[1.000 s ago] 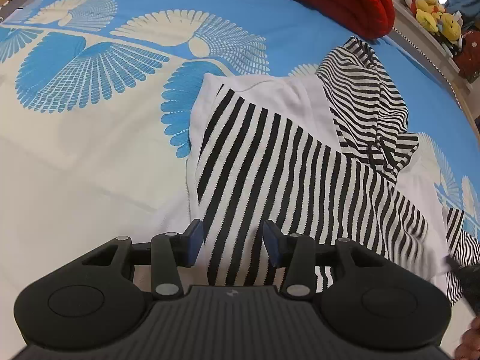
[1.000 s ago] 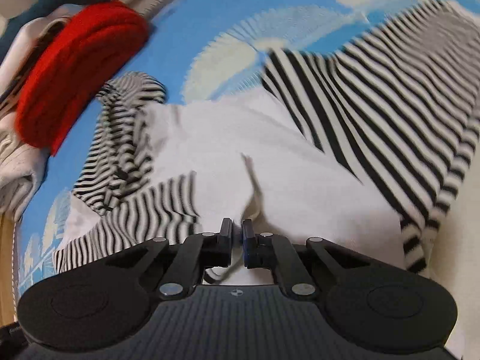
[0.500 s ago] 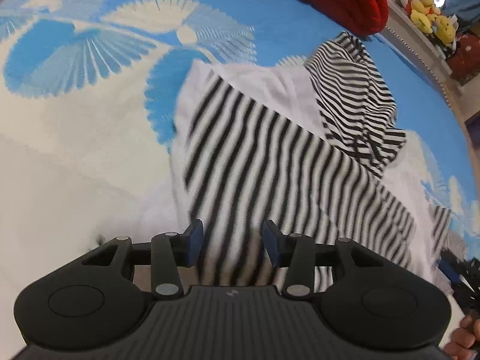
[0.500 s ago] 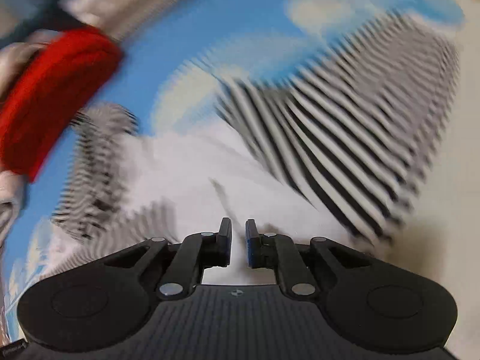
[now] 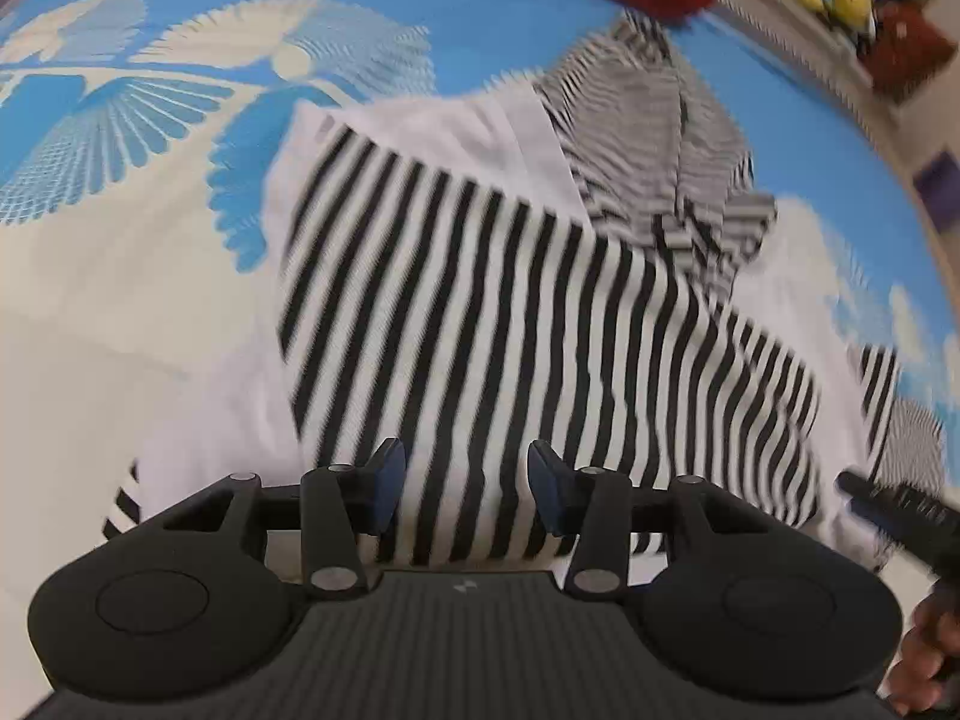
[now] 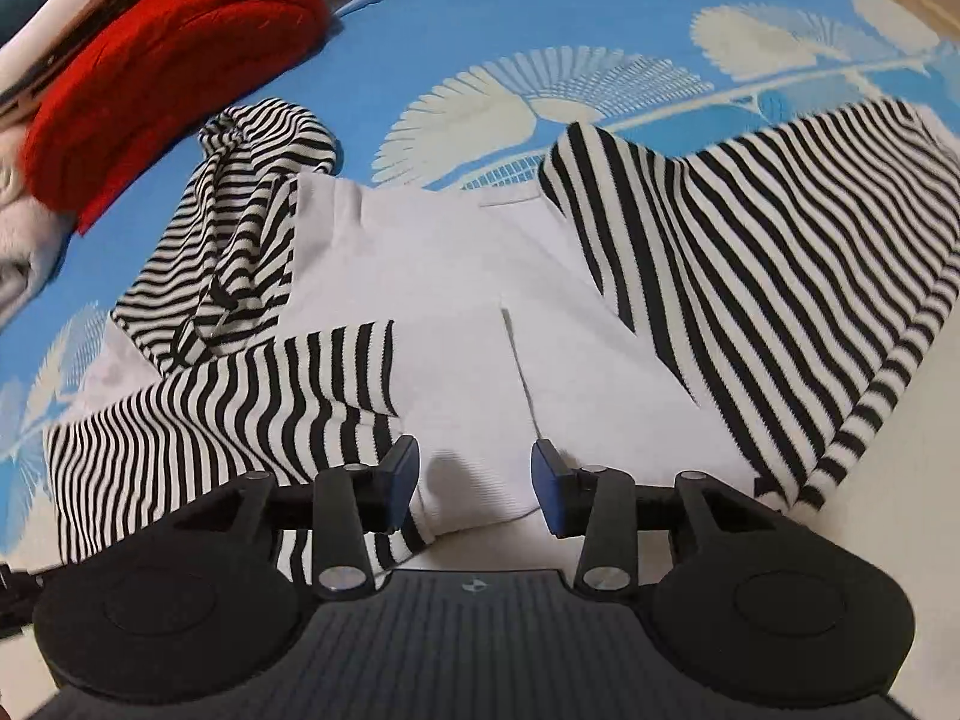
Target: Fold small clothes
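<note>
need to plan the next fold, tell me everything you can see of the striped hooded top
The striped hooded top is a soft knit, white body with black-and-white striped sleeves and hood. It lies flat but rumpled on the blue patterned bedspread, both sleeves folded inward over the body, the hood bunched toward the red cushion. Neither tongs pinch it; the right tongs are opening above its white hem.

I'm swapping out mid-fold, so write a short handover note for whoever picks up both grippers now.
Left gripper: open, empty, over the broad-striped sleeve.
Right gripper: jaws opening, nothing pinched, over the hem of the black-and-white striped hooded top with white body.
Top lies on the blue leaf-print bedspread; both sleeves folded across the body, hood crumpled.
Left: fold hood in, fold body up.
</note>
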Demonstrator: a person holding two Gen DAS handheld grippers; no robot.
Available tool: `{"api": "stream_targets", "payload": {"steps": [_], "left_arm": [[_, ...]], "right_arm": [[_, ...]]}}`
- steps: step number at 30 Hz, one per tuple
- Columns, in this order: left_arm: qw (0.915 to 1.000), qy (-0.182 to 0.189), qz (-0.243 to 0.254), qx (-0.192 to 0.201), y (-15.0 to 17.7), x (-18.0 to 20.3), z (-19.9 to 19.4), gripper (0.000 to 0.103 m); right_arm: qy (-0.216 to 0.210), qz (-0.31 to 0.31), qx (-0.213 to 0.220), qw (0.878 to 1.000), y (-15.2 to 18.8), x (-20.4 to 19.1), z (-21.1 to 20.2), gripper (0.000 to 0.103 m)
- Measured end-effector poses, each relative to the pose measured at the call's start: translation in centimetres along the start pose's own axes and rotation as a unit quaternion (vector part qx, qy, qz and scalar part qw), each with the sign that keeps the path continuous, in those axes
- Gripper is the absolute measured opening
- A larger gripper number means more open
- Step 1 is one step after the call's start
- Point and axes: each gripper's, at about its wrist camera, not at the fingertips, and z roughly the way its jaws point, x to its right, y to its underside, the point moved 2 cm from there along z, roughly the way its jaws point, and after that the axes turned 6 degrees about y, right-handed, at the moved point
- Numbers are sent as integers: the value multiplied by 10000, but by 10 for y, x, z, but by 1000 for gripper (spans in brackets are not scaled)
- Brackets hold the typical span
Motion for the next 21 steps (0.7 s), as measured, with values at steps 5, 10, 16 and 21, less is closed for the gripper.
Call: {"api": "stream_targets", "payload": {"steps": [5,10,16,21], "left_arm": [[9982,-381,381,-273,12,13,21,53],[9982,-213,544,97,8,35,4,53],[9958,-217,886,-44,17,60,21,54],[9947,-357,946,-192,21,63,35,55]], "right_arm": [[358,-474,163,9981,-2,1,-5,44],[571,-849,336,9942,-5,3,-13,49],[734,-991,373,9917,-9,22,-18,49],[782,-928,371,9919,-14,40,-21,49]]}}
